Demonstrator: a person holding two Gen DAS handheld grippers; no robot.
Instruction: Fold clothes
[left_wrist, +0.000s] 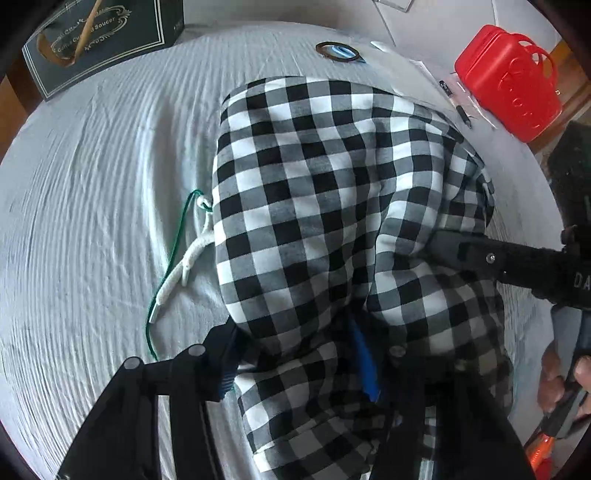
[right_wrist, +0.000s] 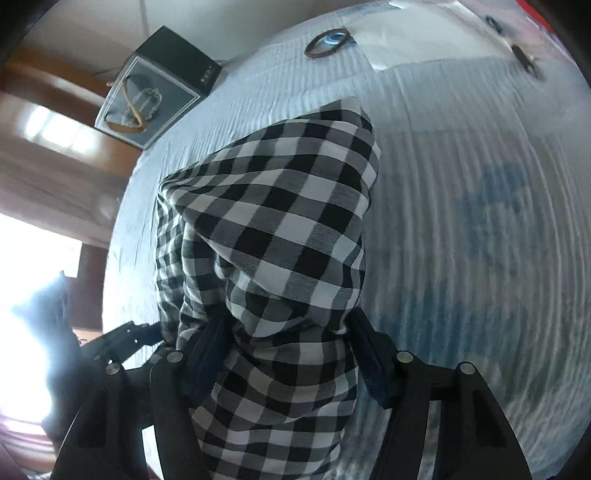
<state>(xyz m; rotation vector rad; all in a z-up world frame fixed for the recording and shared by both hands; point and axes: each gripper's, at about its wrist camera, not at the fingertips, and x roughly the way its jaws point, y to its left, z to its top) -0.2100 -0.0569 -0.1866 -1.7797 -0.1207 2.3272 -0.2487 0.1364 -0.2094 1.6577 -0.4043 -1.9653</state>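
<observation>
A black-and-white checked garment (left_wrist: 332, 206) lies bunched on the pale ribbed sheet (left_wrist: 92, 184). A white drawstring (left_wrist: 181, 266) trails from its left edge. My left gripper (left_wrist: 299, 354) has its jaws around the near edge of the cloth, which drapes over and between the fingers. My right gripper (right_wrist: 288, 339) also has cloth between its jaws and lifts a peaked fold of the garment (right_wrist: 280, 229). The right gripper reaches in from the right in the left wrist view (left_wrist: 443, 243). The left gripper shows at the left edge of the right wrist view (right_wrist: 122, 336).
A dark gift box (left_wrist: 96, 40) sits at the far left of the bed. A red plastic basket (left_wrist: 513, 81) stands at the far right. A ring-shaped tape roll (left_wrist: 338, 51) and a clear plastic sheet (left_wrist: 399, 59) lie beyond the garment. A thin green cord (left_wrist: 170, 258) lies beside the drawstring.
</observation>
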